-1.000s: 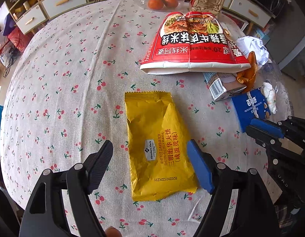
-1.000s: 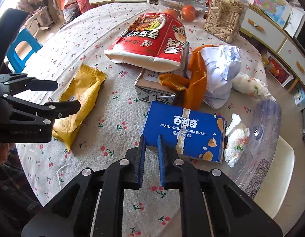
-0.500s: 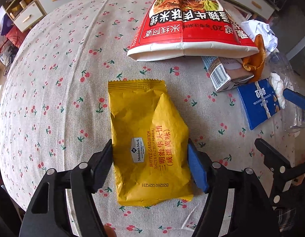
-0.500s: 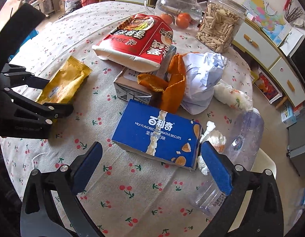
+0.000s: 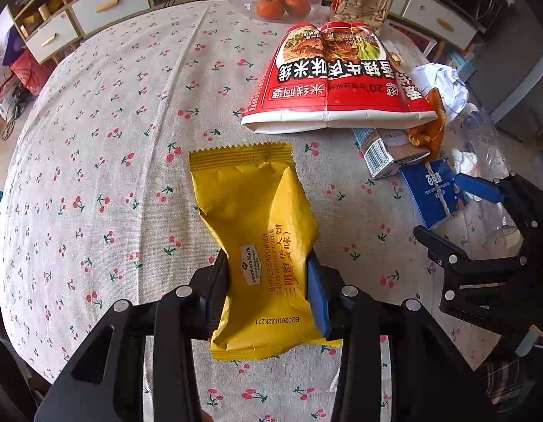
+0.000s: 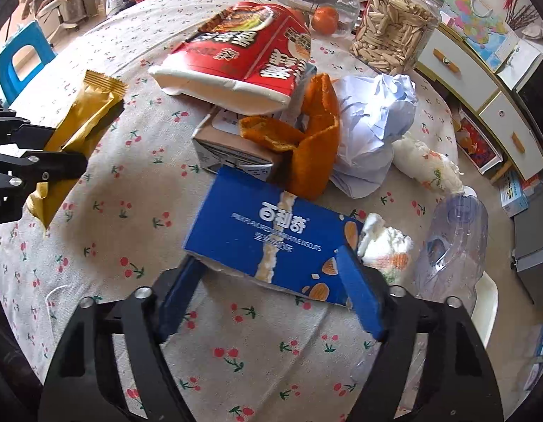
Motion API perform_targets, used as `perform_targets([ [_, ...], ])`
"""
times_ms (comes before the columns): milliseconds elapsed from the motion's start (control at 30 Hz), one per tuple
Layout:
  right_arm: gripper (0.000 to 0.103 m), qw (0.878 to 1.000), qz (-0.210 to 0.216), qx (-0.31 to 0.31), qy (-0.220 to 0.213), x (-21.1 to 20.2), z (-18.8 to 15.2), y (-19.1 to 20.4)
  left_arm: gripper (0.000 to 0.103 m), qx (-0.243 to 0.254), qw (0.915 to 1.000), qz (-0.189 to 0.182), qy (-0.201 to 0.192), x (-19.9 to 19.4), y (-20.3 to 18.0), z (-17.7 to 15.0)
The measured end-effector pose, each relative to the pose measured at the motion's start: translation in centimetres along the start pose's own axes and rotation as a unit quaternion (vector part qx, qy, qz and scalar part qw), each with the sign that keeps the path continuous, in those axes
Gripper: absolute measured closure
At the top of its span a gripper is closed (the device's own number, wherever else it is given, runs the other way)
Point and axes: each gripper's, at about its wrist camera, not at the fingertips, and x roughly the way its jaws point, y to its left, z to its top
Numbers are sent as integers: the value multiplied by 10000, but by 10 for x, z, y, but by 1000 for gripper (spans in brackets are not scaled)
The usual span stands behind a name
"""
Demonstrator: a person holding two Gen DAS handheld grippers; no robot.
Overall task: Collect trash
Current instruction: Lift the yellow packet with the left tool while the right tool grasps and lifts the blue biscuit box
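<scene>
The left gripper (image 5: 267, 285) has its jaws pinching the yellow wrapper (image 5: 257, 239) by its sides, near the lower end, the packet's far end tilted up off the cherry-print tablecloth (image 5: 106, 147). Over on the other side, the right gripper (image 6: 267, 281) has its jaws spread around the blue box (image 6: 271, 235), one at each end and touching it. Just behind the box sit a small carton (image 6: 229, 147) with orange peel (image 6: 306, 140) draped over it, crumpled paper (image 6: 373, 123) and a red bag (image 6: 243, 56) leaning on the carton. A clear bottle (image 6: 454, 242) lies at the table's edge
</scene>
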Motion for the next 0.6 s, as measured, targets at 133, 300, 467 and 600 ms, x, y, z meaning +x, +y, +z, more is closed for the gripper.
perform_targets([
  [133, 68, 9999, 57, 35, -85, -8, 0, 9, 63, -23, 10000, 17, -88, -7, 1, -1],
  [300, 77, 9982, 237, 373, -408, -26, 3, 1, 63, -121, 9996, 50, -246, -17, 0, -3],
  [467, 81, 9945, 181, 617, -829, -47, 8, -8, 63, -192, 9992, 62, -340, -20, 4, 2],
  [600, 64, 9953, -84, 600, -749, -36, 9, -11, 63, -187, 9993, 71, -303, -18, 2, 1],
])
